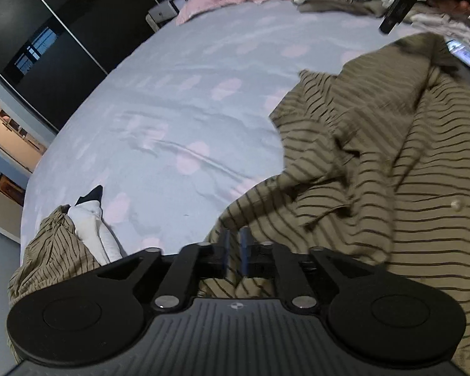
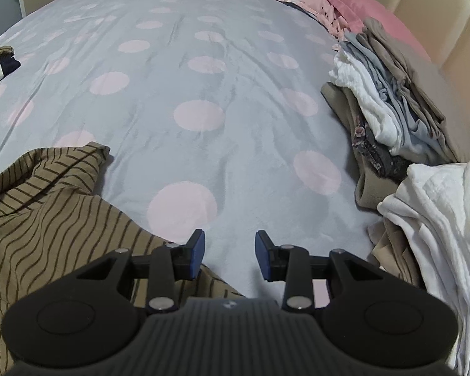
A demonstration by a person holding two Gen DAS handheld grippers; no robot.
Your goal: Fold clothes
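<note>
The bed (image 2: 203, 72) wears a pale grey-blue cover dotted with large soft-pink circles. On it, the striped shirt (image 1: 391, 163) is olive-tan with thin dark brown lines. At the bed's head lie pink pillows (image 2: 354, 9). Beside the shirt, a clothes pile (image 2: 388, 100) mixes white, light blue, beige and a dark floral print. Each black gripper (image 2: 230, 255) carries blue pads (image 2: 200, 247).

Both hand-held grippers (image 1: 235, 250) (image 2: 230, 255) parted
</note>
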